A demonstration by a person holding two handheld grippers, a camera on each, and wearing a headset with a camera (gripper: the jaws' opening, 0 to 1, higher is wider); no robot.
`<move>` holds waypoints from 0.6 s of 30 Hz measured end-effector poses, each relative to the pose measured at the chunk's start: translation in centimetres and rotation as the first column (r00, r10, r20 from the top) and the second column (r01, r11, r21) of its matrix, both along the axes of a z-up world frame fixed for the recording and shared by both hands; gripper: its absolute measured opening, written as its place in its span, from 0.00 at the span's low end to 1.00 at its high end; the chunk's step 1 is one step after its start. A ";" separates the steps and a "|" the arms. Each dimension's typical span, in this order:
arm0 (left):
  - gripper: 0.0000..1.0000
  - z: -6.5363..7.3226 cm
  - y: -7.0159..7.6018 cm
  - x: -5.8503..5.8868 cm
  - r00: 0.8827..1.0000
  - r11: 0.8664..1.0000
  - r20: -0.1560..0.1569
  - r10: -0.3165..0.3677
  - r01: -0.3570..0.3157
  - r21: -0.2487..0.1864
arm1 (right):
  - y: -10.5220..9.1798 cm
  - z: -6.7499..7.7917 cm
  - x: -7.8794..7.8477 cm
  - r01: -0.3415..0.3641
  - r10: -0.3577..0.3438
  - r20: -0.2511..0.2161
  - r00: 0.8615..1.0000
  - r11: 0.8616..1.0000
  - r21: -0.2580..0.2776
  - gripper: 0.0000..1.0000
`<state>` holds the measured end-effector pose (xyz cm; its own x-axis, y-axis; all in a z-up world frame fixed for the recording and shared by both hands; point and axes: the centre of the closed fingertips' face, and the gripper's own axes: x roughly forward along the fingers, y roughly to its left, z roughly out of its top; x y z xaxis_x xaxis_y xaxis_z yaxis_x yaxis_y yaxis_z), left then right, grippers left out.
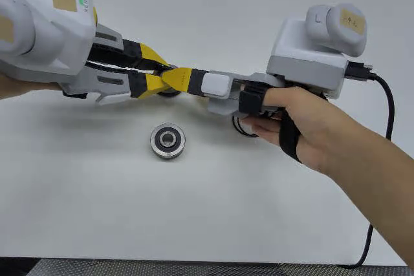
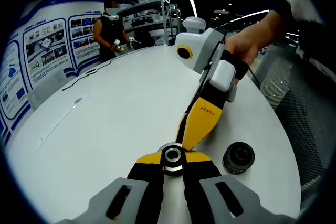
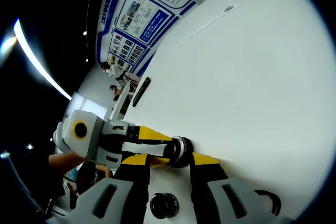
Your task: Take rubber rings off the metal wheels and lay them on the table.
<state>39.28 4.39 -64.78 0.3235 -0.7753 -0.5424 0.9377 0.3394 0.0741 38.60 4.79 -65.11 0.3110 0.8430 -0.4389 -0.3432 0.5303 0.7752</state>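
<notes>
Two wheels: one gripped in the air, one lying on the table (image 1: 97, 211).
Held wheel (image 2: 173, 158) (image 3: 178, 151): raised above the table between the tips of both grippers; mostly hidden by them in the head view.
Left gripper (image 1: 158, 77) (image 2: 173, 156): yellow-tipped jaws closed on the held wheel from either side.
Right gripper (image 1: 180, 79) (image 3: 172, 160): comes in from the opposite side, its jaws narrow and clasping the same wheel.
Second wheel (image 1: 168, 141) (image 2: 239, 157) (image 3: 164, 204): flat on the table, just below the meeting jaws, dark outer band around a metal hub.
Loose ring (image 1: 243, 130) (image 3: 269, 199): black, on the table beside the right hand (image 1: 304, 127), partly hidden by it.
Cable (image 1: 388, 134): black, trailing from the right gripper off the table's near edge.
</notes>
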 end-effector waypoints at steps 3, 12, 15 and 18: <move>0.13 0.0 0.0 0.0 1.000 1.000 0.001 -0.001 0.001 0.001 | 0.3 0.2 0.0 0.007 -0.007 0.020 1.000 1.000 -0.006 0.37; 0.13 -0.1 0.1 0.0 1.000 1.000 -0.002 0.000 0.000 -0.001 | 0.8 0.3 0.3 -0.010 0.010 0.036 0.999 1.000 -0.003 0.41; 0.13 -0.2 0.1 0.0 1.000 1.000 -0.002 -0.001 0.001 0.000 | 0.8 0.2 0.4 -0.020 0.022 0.058 0.998 1.000 -0.024 0.41; 0.13 -0.1 0.1 0.0 1.000 1.000 -0.003 0.000 0.000 0.000 | 0.9 0.3 0.3 -0.022 0.023 0.046 0.999 1.000 -0.010 0.43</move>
